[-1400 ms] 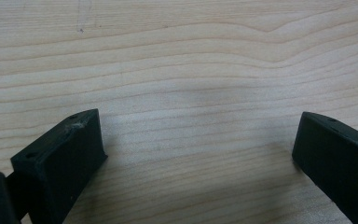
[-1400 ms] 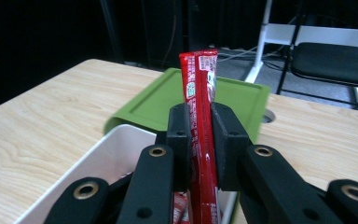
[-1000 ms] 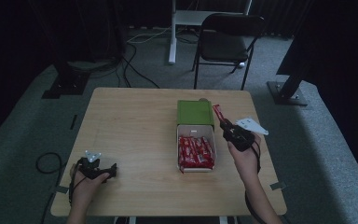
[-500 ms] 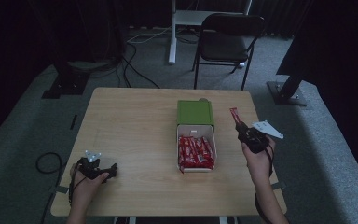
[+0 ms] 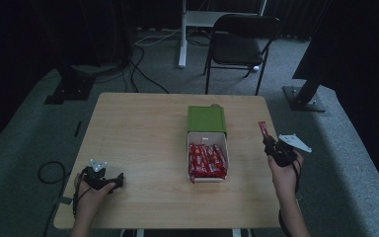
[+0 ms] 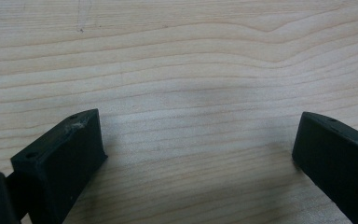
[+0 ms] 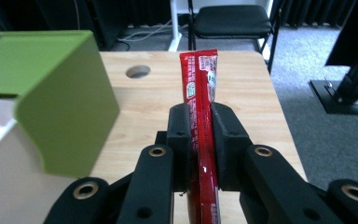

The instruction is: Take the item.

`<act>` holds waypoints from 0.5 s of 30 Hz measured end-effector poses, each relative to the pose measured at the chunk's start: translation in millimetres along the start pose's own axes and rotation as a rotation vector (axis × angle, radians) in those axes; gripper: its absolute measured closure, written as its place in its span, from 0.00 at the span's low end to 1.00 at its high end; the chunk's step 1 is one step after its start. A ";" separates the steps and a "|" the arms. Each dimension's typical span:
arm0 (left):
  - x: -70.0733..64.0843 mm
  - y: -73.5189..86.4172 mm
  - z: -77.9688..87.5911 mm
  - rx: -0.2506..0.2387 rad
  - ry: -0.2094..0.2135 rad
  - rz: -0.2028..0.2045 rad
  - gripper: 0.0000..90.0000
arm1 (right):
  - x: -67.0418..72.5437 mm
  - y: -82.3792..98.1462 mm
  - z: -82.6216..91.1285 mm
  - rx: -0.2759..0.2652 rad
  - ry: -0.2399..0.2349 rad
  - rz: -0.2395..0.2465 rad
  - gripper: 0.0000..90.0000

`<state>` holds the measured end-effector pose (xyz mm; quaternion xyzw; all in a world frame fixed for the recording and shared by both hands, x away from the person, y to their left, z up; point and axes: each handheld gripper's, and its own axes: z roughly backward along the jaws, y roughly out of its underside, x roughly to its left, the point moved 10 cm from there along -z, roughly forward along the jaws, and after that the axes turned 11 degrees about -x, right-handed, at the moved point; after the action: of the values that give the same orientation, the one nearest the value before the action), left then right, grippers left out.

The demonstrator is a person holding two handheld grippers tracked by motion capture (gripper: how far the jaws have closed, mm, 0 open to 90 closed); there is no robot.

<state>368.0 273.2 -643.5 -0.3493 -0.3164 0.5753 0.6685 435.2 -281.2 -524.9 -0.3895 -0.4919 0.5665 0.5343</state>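
The right gripper (image 7: 200, 122) was clamped on a slim red foil-wrapped snack bar (image 7: 202, 84), its two black jaws pressed flat against the wrapper's broad faces somewhere along the middle, so that the printed upper end stood clear above them. From the high view the bar (image 5: 263, 129) stuck up and slightly away from the person, held over the right edge of the pale wooden worktop (image 5: 143, 133), to the right of the white open box (image 5: 224, 153) in which more red bars (image 5: 206, 160) lay side by side. The green lid or sleeve (image 5: 206, 118) sat just behind that box.

The bar looked light, and I judged it stiff enough along its length to stay straight when held by the middle. The glossy wrapper was likely slippery, and the contents might snap or crush under a hard squeeze. Taking it across the flat faces, as here, seemed the safest hold; gripping only the crimped end would probably have let it swing or slide out.

The left gripper (image 5: 98, 176) rested on the worktop near the front left corner, and its own view showed the jaws standing wide apart with nothing but bare wood (image 6: 191, 93) between them.
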 end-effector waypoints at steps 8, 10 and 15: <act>-0.1 -0.1 -0.1 -0.001 0.000 0.001 0.03 | -17.9 16.1 1.3 0.027 0.042 -0.020 0.87; 0.0 0.0 0.0 0.000 0.000 0.000 0.03 | -23.2 19.7 2.0 0.037 0.053 -0.029 0.87; 0.0 0.0 0.0 0.000 0.000 0.000 0.03 | -38.0 30.3 2.3 0.058 0.102 -0.030 0.87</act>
<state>368.0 273.2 -643.5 -0.3493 -0.3165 0.5753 0.6685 431.0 -317.4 -557.2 -0.3947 -0.4531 0.5518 0.5783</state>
